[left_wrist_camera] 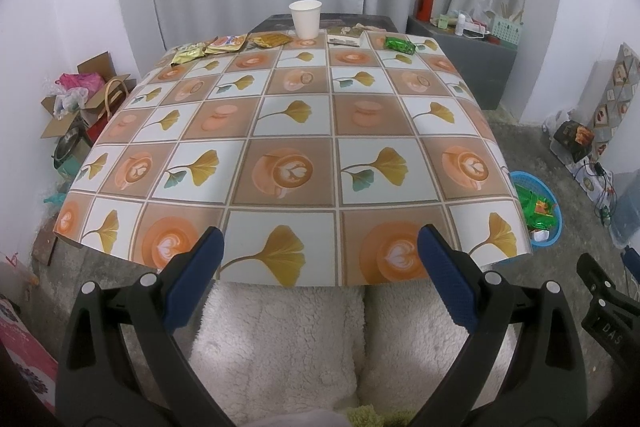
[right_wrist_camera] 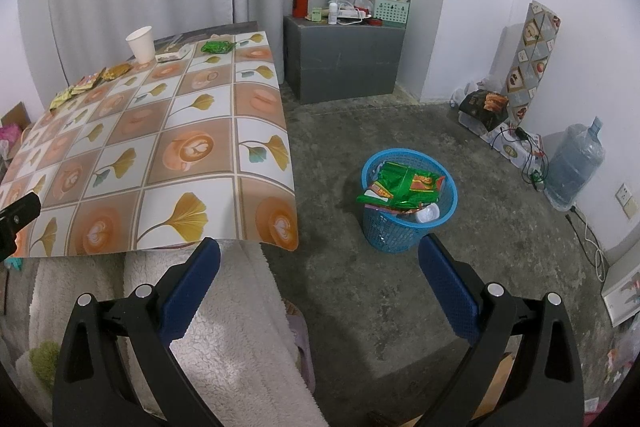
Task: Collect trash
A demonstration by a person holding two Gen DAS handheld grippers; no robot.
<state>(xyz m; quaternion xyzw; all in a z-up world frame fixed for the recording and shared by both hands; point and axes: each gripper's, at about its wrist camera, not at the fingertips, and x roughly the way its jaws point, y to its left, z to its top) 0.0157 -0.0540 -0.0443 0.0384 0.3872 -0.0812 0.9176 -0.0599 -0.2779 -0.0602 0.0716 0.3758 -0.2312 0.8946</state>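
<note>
**All remaining trash sits at the far edge, straight ahead of your left gripper**

Your left gripper is spread wide with nothing held, hovering at the near edge of the tabletop. Your right gripper is also released and empty, off the tabletop's right corner, pointing toward the blue basket on the floor (already holding green wrappers).

Near and middle tabletop: no trash. Everything is lined up along the far edge, running left to right: yellow wrappers, white paper cup upright, a flat packet, green wrapper.

Judgement: the left is nearer the yellow wrappers; the green wrapper lies on the right's side, closest to the basket. Both need a full reach across.
</note>
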